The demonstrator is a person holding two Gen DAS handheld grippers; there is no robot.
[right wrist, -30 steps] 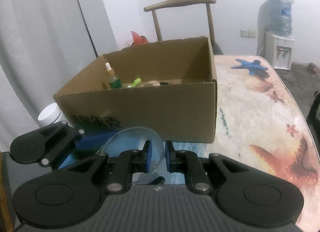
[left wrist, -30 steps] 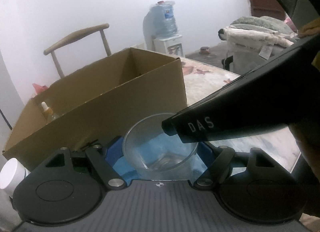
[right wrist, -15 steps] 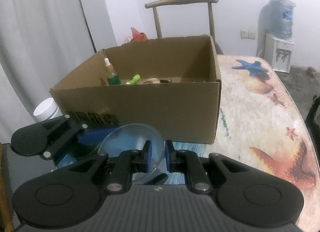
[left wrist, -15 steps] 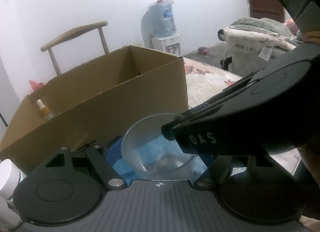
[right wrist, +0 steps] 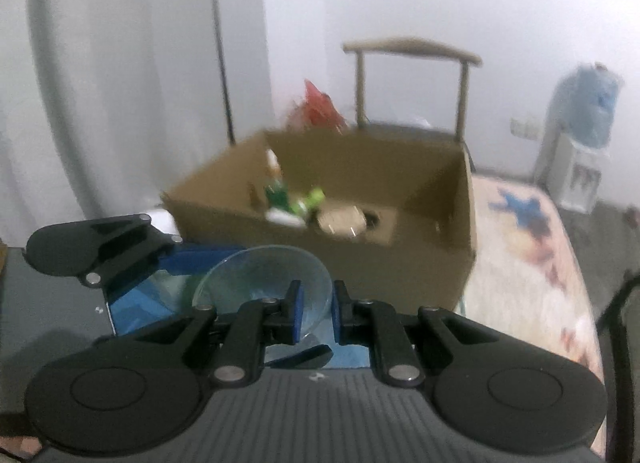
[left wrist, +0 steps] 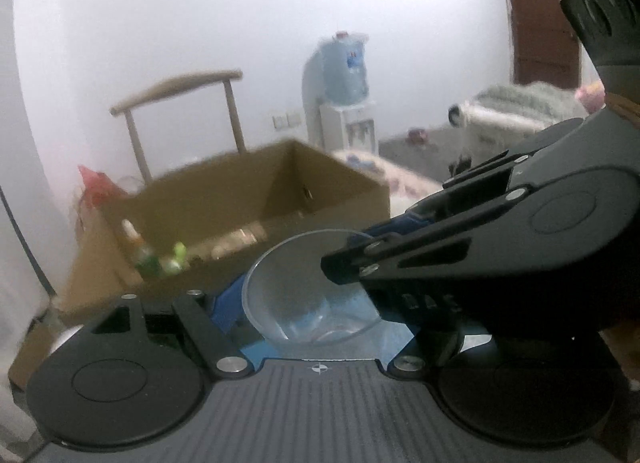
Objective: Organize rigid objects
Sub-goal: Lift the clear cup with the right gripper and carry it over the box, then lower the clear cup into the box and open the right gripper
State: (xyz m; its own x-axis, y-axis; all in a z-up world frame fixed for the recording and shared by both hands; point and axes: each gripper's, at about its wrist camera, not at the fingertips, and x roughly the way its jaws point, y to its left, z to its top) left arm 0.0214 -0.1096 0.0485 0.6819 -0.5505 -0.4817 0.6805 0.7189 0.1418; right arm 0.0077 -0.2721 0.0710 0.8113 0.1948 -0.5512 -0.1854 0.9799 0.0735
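The left hand-held gripper (left wrist: 316, 303) spreads wide around the glass bowl (left wrist: 312, 287). The right hand-held gripper (right wrist: 316, 313) pinches the bowl's rim. The bowl hangs just before the cardboard box (right wrist: 432, 247) on the table (right wrist: 520, 275).

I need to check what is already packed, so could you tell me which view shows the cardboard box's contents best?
The right wrist view: it looks into the cardboard box, showing blurred bottles and a round item. The left wrist view shows the same box, but fewer contents behind its near wall.
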